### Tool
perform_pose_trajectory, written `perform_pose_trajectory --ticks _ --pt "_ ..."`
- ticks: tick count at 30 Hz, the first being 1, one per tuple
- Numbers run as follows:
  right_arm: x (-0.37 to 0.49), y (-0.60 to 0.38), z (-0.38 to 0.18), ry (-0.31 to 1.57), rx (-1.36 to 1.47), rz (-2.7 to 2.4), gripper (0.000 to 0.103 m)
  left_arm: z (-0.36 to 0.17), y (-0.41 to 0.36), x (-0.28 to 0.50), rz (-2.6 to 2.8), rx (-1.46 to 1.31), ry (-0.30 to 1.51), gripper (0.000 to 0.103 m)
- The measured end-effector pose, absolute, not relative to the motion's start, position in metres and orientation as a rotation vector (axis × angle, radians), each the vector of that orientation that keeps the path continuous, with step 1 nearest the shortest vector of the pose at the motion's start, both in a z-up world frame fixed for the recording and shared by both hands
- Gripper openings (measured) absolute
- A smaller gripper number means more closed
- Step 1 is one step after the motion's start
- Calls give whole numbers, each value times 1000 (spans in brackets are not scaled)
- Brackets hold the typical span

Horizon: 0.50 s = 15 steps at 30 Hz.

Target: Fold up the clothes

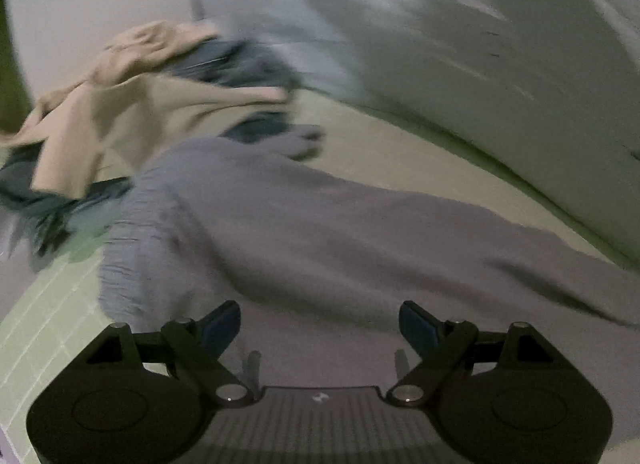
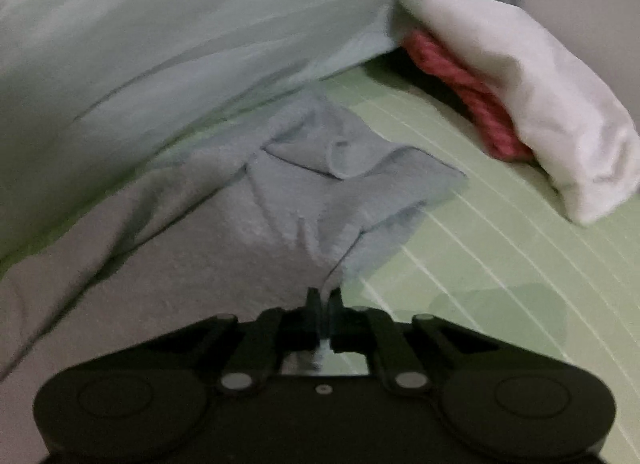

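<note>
A grey garment [image 1: 280, 232] lies spread and creased on the green striped sheet [image 1: 48, 336]. My left gripper [image 1: 320, 316] hovers low over its near part, fingers wide open with only the cloth's surface below them. In the right wrist view the same grey garment [image 2: 200, 248] runs from the left to a rumpled end near the middle. My right gripper [image 2: 325, 304] is shut at the garment's right edge, and a ridge of the cloth runs straight into the closed fingertips.
A beige garment [image 1: 120, 112] and a dark blue one [image 1: 224, 64] lie heaped at the far left. A pale blanket [image 2: 160, 44] rises along the bed's far side. A white cloth bundle [image 2: 520, 96] covers something red [image 2: 460, 84] at the right.
</note>
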State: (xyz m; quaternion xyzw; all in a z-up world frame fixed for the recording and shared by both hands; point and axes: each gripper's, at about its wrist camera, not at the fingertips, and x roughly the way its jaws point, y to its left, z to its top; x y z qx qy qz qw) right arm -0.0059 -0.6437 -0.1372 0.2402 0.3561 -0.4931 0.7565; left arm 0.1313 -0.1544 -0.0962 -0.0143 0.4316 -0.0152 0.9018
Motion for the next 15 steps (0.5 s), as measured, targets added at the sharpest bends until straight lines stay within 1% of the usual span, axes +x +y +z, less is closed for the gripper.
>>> perform_pose_trajectory --ticks 5,11,12,14,15 --pt "-69 -616 -133 774 548 -1073 4 -93 -185 91 -161 8 902 87" --pt "-148 -566 -134 795 533 -1008 5 -101 -209 47 -232 64 952 87" --pt "-155 -561 -134 802 527 -988 6 -103 -212 43 -234 67 963 87" --pt "-166 -556 -130 801 527 -956 16 -106 -217 39 -232 64 977 87" --pt "-170 -555 -128 797 524 -944 28 -108 -219 39 -229 61 983 87"
